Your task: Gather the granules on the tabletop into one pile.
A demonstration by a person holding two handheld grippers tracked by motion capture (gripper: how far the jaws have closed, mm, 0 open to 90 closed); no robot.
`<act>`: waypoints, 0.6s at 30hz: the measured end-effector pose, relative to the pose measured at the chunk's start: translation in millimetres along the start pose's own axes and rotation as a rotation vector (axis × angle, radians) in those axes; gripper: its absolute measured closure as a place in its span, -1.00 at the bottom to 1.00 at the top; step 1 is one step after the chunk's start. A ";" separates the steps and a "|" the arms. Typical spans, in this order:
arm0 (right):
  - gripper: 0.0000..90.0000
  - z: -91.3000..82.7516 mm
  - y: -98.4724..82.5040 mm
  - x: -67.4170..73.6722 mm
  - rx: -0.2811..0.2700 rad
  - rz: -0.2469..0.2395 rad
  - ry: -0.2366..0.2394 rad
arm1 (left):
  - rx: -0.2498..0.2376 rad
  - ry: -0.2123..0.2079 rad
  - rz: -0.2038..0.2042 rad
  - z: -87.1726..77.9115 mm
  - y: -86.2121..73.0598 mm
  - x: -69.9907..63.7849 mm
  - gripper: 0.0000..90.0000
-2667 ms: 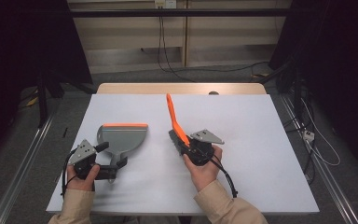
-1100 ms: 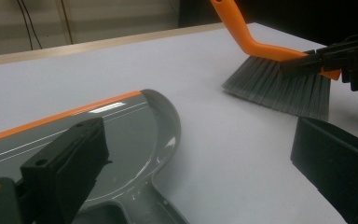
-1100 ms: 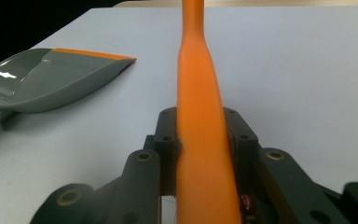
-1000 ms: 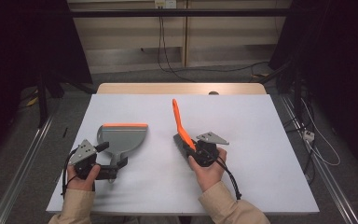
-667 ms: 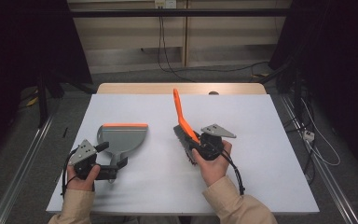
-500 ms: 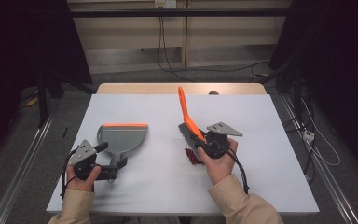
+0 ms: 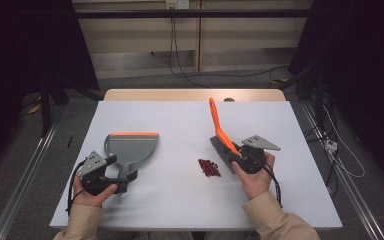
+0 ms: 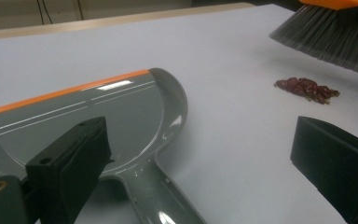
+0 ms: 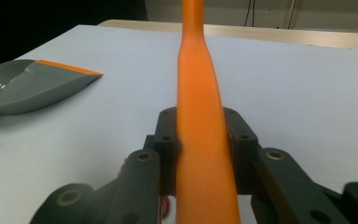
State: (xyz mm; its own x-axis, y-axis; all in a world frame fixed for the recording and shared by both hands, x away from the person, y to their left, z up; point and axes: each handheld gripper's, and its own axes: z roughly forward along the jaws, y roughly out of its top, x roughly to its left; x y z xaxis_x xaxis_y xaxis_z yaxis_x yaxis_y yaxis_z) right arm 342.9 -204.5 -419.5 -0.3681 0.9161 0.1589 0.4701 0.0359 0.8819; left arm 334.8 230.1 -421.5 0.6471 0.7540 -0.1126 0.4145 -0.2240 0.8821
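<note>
Broadly, the white table (image 7: pixel 180 210) carries everything, and the grey dustpan (image 7: pixel 130 150) lies flat on its left half, orange lip turned away from the person and handle toward the left gripper (image 7: pixel 111 174). In the left gripper view that gripper's jaws stand wide apart, one over the pan (image 8: pixel 98 112) near where the handle begins, the other out over bare table, nothing pressed between them. The right gripper (image 7: pixel 240 161) is clamped on the orange handle of the brush (image 7: pixel 220 135), pads tight on either side of it (image 9: pixel 200 140), with the bristles (image 8: pixel 328 39) hanging off the table, just beyond the small heap of dark red crumbs (image 7: pixel 209 167). Sweeping well probably means lowering the bristles onto the table on the far side of the heap (image 8: pixel 307 87), then drawing them toward the pan in short, light strokes so the crumbs don't scatter. The pan is unheld and well apart from the heap, so gripping its handle and pressing the lip down first should stop it sliding.
</note>
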 end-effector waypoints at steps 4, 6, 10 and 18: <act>0.58 -3.9 -4.7 -9.9 0.008 -0.012 -0.024 | 0.029 0.019 -0.001 1.4 -2.1 -0.3 -0.87; 0.58 -5.4 -6.1 -14.1 0.011 -0.029 -0.036 | 0.038 0.030 -0.009 1.7 -3.0 -0.7 -0.86; 0.58 -5.3 -8.9 -19.5 0.027 -0.042 -0.038 | 0.068 0.057 -0.015 0.2 -6.7 -1.3 -0.84; 0.58 -4.7 -11.8 -22.3 0.041 -0.058 -0.039 | 0.129 0.136 -0.046 -2.6 -16.2 2.0 -0.71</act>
State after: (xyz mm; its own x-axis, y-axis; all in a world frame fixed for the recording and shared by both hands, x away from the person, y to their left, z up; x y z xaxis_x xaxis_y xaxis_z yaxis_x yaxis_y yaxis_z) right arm 341.8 -227.2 -431.3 -0.3648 0.9268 0.0896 0.4818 0.1055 0.8699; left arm 327.7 236.9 -434.8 0.5366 0.8400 -0.0803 0.5256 -0.2583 0.8106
